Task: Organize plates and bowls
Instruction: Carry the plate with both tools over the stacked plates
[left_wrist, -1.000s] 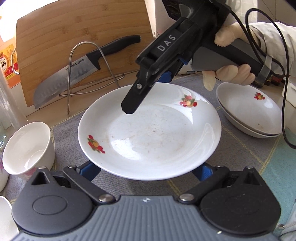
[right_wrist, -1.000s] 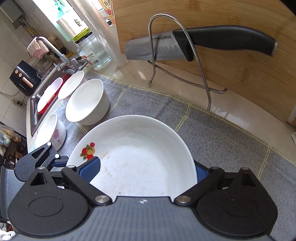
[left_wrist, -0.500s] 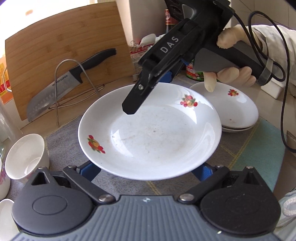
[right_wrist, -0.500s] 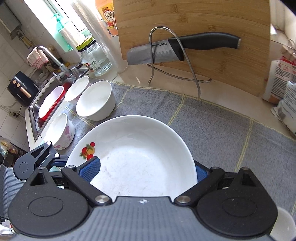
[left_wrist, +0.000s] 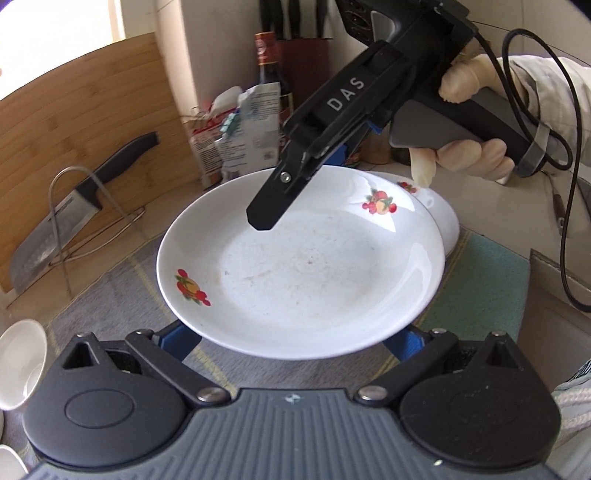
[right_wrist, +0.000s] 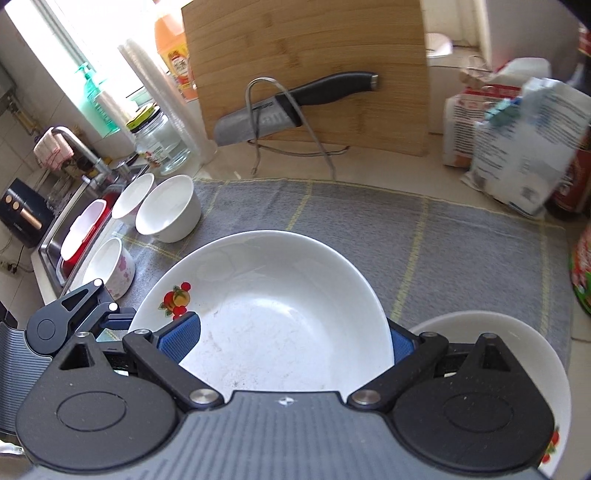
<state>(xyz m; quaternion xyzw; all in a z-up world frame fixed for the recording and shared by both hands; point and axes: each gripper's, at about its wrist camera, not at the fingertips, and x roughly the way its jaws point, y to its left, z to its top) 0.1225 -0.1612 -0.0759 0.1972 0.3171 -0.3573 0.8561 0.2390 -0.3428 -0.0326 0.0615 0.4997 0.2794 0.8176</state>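
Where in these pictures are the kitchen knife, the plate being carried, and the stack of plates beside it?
kitchen knife (right_wrist: 332, 88): right wrist view, on its black handle.
carried plate (left_wrist: 317, 273): left wrist view, on the bare centre of its well.
stack of plates (left_wrist: 445, 221): left wrist view, on the rim showing beyond the carried plate.

White plate (left_wrist: 314, 273) with fruit prints is up off the grey mat (left_wrist: 110, 291), its near rim between the left gripper (left_wrist: 295, 343) blue pads. Right gripper (left_wrist: 295, 184), in a gloved hand (left_wrist: 469, 147), clamps the far rim. Stacked plates (left_wrist: 441, 218) sit just behind.
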